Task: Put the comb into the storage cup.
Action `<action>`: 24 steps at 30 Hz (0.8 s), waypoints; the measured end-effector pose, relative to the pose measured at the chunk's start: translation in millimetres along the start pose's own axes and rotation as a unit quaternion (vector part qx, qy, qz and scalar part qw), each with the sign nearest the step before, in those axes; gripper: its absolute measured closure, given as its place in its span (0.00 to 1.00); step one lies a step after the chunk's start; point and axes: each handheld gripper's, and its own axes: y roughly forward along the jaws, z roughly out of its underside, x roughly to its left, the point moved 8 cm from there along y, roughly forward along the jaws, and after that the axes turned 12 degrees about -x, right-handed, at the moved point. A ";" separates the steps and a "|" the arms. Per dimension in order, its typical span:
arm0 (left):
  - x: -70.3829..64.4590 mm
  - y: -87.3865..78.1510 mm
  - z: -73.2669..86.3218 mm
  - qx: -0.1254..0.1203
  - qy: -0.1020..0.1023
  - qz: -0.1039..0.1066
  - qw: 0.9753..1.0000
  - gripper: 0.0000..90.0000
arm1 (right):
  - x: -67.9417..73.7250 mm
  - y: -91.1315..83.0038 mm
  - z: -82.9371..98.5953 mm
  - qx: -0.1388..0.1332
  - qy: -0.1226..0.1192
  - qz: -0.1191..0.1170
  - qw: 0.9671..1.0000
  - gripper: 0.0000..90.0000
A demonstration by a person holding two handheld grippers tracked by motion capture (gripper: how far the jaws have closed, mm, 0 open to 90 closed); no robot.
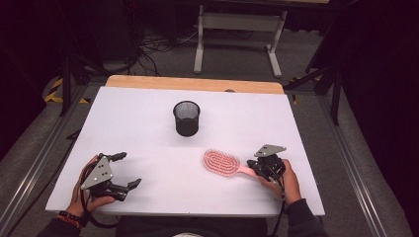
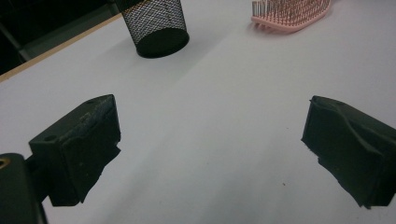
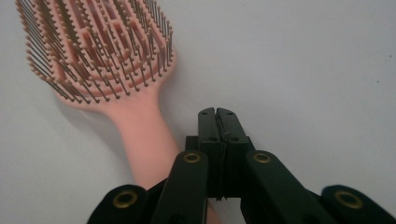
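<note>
From my left gripper (image 2: 210, 154) I look along its two black jaws, which stand wide apart with nothing between them but the bare white bench (image 2: 219, 116). Farther off, at the upper left, a black mesh cup (image 2: 156, 28) stands upright on the bench. At the top right lies the head of a pink hairbrush (image 2: 292, 14), bristles up, well apart from the cup.

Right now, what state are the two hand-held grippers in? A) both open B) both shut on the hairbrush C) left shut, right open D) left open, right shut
D. The left hand-held gripper has its jaws spread wide over bare table, while the right hand-held gripper has its jaws pressed together, above and beside the handle of the pink hairbrush, not clamped on it.
</note>
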 end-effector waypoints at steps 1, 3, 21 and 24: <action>-0.2 0.1 0.3 0.002 0.000 0.001 1.000 0.06 | 1.9 -1.1 0.6 0.000 -0.002 -0.002 1.000 0.99; -0.5 0.3 0.9 0.004 0.001 0.002 1.000 0.06 | 3.1 -1.8 1.2 -0.001 -0.001 -0.002 1.000 0.99; -0.7 0.5 1.4 0.005 0.002 0.005 1.000 0.06 | 3.4 -3.4 -1.7 -0.022 -0.026 0.000 0.999 0.88; -0.2 0.6 1.5 0.005 0.002 0.005 1.000 0.06 | 1.1 -5.7 -6.4 -0.035 -0.024 0.006 0.999 0.84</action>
